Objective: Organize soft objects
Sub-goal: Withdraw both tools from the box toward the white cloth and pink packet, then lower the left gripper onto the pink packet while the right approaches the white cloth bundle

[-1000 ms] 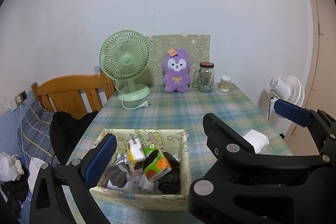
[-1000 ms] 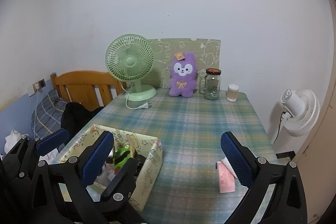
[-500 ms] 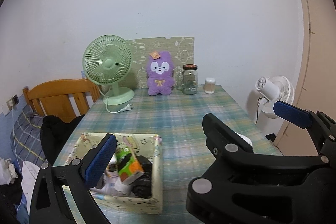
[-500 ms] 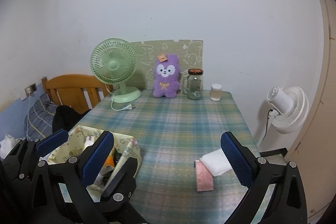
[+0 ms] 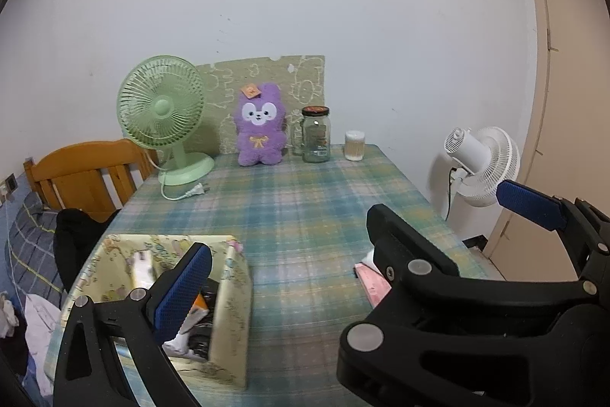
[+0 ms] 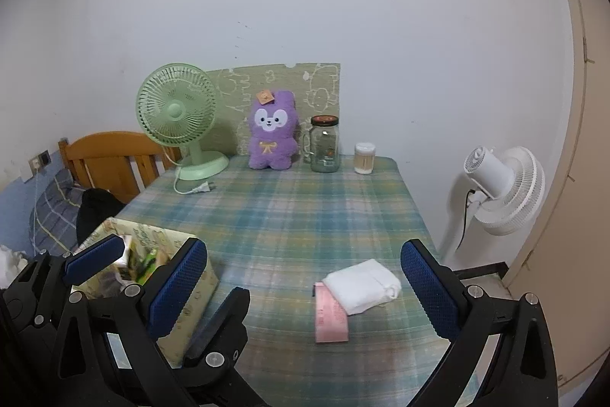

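Both grippers hang above the near end of the surface (image 6: 289,212) with nothing in them. Right gripper (image 6: 305,288) has its fingers spread wide, and the white cloth (image 6: 362,285) lies on the surface between them, a bit ahead. A pink packet (image 6: 331,315) sticks out from under the cloth, on its near side. Left gripper (image 5: 350,235) is spread wide too. Its left finger (image 5: 183,288) is over the box (image 5: 232,292), which sits by the surface's left edge and is full of small things. Ahead of both grippers the checked surface is bare up to the purple plush toy (image 6: 271,132), green fan (image 6: 179,121) and jar (image 6: 325,143) at the far edge by the wall.
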### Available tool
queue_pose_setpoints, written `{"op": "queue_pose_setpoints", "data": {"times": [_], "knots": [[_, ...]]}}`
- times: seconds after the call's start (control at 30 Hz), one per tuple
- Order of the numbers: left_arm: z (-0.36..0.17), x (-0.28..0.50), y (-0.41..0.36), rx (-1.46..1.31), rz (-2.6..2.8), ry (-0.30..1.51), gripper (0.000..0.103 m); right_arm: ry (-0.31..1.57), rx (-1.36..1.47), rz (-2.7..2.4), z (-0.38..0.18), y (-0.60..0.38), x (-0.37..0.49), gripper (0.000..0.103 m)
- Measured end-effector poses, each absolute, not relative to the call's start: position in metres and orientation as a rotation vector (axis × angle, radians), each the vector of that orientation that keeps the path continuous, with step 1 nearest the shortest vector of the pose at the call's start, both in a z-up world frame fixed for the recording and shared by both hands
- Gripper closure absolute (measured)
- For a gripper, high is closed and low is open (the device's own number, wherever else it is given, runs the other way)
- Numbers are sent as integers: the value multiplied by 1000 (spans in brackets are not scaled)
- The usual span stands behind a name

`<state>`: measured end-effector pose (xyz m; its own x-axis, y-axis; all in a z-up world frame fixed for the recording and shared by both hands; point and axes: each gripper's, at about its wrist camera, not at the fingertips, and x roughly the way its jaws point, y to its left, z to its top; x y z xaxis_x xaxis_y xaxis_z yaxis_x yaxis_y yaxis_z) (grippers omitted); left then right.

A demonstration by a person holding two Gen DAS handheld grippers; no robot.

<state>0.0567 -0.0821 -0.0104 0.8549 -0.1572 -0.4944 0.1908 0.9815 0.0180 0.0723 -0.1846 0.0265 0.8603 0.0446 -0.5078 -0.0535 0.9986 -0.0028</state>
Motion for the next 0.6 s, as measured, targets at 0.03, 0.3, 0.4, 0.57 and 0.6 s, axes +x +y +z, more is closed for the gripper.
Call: {"op": "queue_pose_setpoints", "data": {"times": [0.03, 0.3, 0.4, 0.57, 0.6], "knots": [[-13, 58, -86, 68, -189, 519, 0, 532, -21, 47, 24, -188, 73, 0], [-34, 69, -110, 77, -211, 549, 0, 559, -18, 22, 4, -211, 82, 0], [-42, 73, -117, 77, -219, 560, 0, 569, -17, 14, -4, -220, 87, 0], [-55, 81, -130, 65, -242, 591, 0, 593, -20, 2, -19, -233, 95, 0], [-58, 83, -133, 65, -244, 598, 0, 595, -20, 1, -21, -236, 96, 0]]}}
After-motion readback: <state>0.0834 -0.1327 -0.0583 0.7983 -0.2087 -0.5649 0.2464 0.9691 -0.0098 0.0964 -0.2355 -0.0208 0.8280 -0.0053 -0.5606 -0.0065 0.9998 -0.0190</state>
